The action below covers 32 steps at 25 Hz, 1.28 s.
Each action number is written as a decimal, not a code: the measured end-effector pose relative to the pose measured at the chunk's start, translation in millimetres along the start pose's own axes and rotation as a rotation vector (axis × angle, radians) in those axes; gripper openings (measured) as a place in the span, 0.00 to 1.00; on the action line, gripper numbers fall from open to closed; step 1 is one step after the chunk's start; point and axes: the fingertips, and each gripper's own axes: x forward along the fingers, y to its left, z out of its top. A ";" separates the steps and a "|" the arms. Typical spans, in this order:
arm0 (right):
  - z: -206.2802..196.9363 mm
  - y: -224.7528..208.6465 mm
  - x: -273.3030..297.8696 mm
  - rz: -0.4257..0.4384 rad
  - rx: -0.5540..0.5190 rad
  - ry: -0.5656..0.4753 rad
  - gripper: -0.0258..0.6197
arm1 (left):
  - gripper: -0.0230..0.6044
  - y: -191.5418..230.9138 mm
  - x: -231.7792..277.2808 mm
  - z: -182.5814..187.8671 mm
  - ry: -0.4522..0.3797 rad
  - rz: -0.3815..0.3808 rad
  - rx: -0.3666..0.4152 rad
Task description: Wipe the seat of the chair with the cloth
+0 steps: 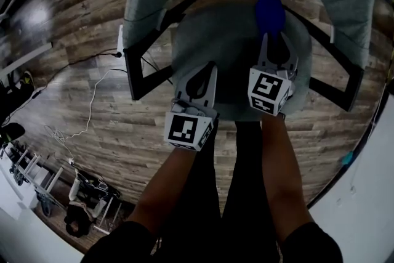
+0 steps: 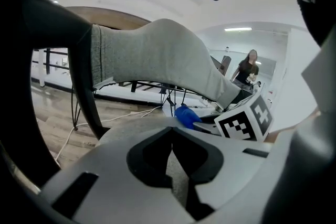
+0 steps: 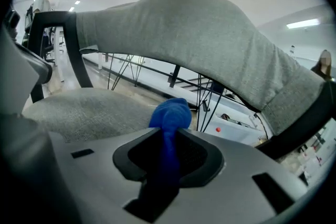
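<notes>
The right gripper (image 3: 168, 136) has its jaws closed on the blue cloth (image 3: 170, 113). A narrow strip of fabric is pinched between them, and the rest bunches into a rounded wad just past the tips. The cloth's long axis lies along the gripper's own line. It points straight ahead of the jaws toward the chair's grey backrest (image 3: 199, 44), with the bulky end leading.

The grey seat (image 3: 73, 113) lies below this gripper and off to its left. In the head view, the cloth (image 1: 269, 14) sits ahead of the right gripper (image 1: 271, 39) over the rear part of the seat (image 1: 221, 40), close to the gap under the backrest. No view shows whether the wad is pressing on the upholstery or hanging just above it.

The left gripper (image 2: 172, 136) has its jaws shut tip to tip with nothing between them. It is low over the front part of the seat, beside the right gripper and a little behind it. From its view, the cloth (image 2: 186, 114) lies ahead and slightly to the right.

The right hand alone has the cloth, so the wiping falls to it. Most of the seat lies behind and to the left of the wad. A wipe would likely mean lowering the wad onto the fabric, then drawing it back toward the person and across to the left.
</notes>
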 end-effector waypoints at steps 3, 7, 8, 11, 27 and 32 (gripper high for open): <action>-7.1 -13.9 -1.8 -0.027 0.028 0.007 0.18 | 0.05 -7.4 6.7 2.6 0.000 -0.014 0.011; -16.8 -32.4 -4.5 -0.055 0.107 0.014 0.18 | 0.05 -13.9 11.7 0.1 0.010 -0.033 0.046; -19.6 -37.4 -5.3 -0.063 0.129 0.017 0.18 | 0.05 -15.2 12.4 0.2 0.012 -0.036 0.053; -27.7 -52.7 -8.4 -0.097 0.151 0.022 0.18 | 0.05 -20.0 14.5 -2.9 0.019 -0.041 0.074; -27.4 -74.3 -36.7 -0.083 0.329 -0.116 0.18 | 0.05 -18.5 11.4 -12.6 0.004 -0.045 0.076; -4.9 -29.2 -53.6 0.020 0.305 -0.144 0.18 | 0.05 -7.6 -4.0 -19.9 -0.003 -0.015 0.074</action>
